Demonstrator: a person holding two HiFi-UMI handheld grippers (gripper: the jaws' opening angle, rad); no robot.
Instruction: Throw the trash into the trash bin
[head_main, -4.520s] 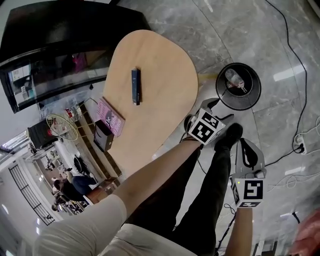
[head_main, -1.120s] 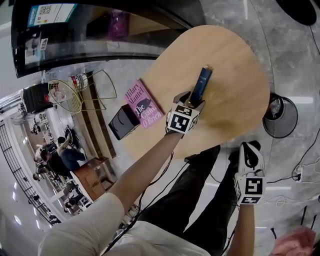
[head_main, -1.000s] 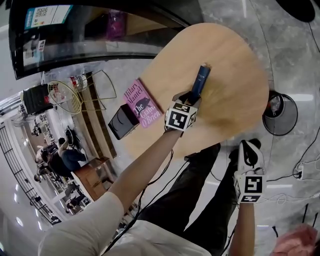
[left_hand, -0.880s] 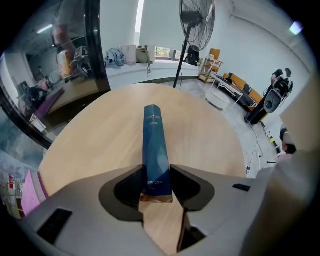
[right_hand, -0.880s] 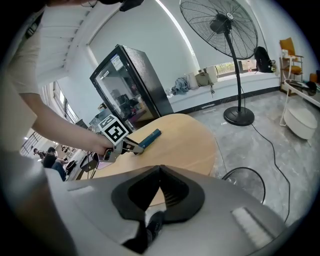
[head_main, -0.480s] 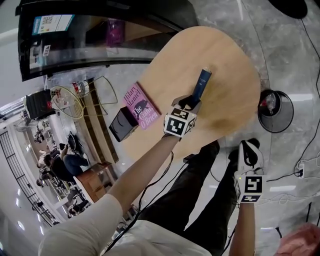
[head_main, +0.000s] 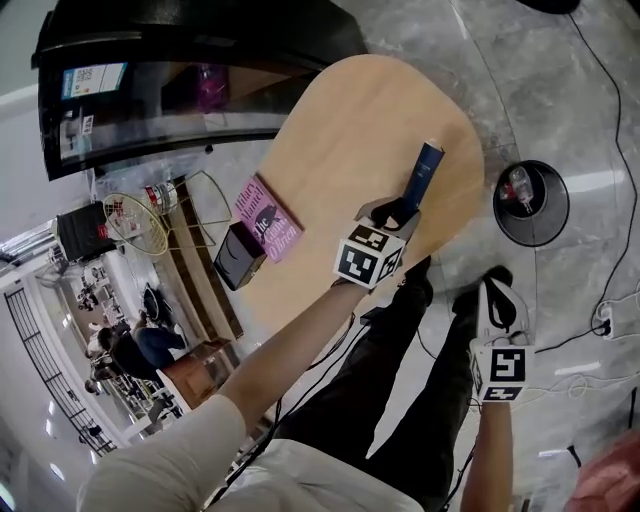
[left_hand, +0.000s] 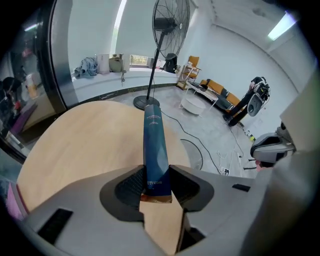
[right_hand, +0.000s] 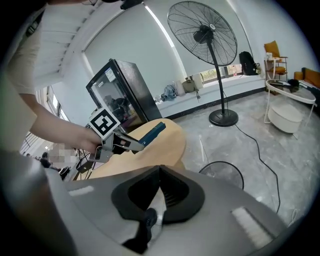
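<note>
A long dark blue box (head_main: 425, 170) is clamped at its lower end in my left gripper (head_main: 398, 212), lifted off the wooden table (head_main: 340, 120) near its right edge. In the left gripper view the blue box (left_hand: 154, 145) stands straight out between the pads of the left gripper (left_hand: 156, 180). The black round trash bin (head_main: 548, 215) stands on the floor to the right, a plastic bottle (head_main: 518, 185) inside it. My right gripper (head_main: 492, 295) hangs low beside the person's legs, shut with nothing in it. The right gripper view shows the blue box (right_hand: 152, 131) and the bin's rim (right_hand: 220, 163).
A pink book (head_main: 265, 220) and a small black box (head_main: 238, 257) lie at the table's left edge. A glass-fronted cabinet (head_main: 180, 90) stands behind the table. Cables (head_main: 610, 310) run over the marble floor, and a pedestal fan (right_hand: 202, 32) stands beyond the bin.
The left gripper has closed on the blue box, lifted it off the table and carried it toward the table's right edge, nearer the bin. The right gripper shifted slightly.
</note>
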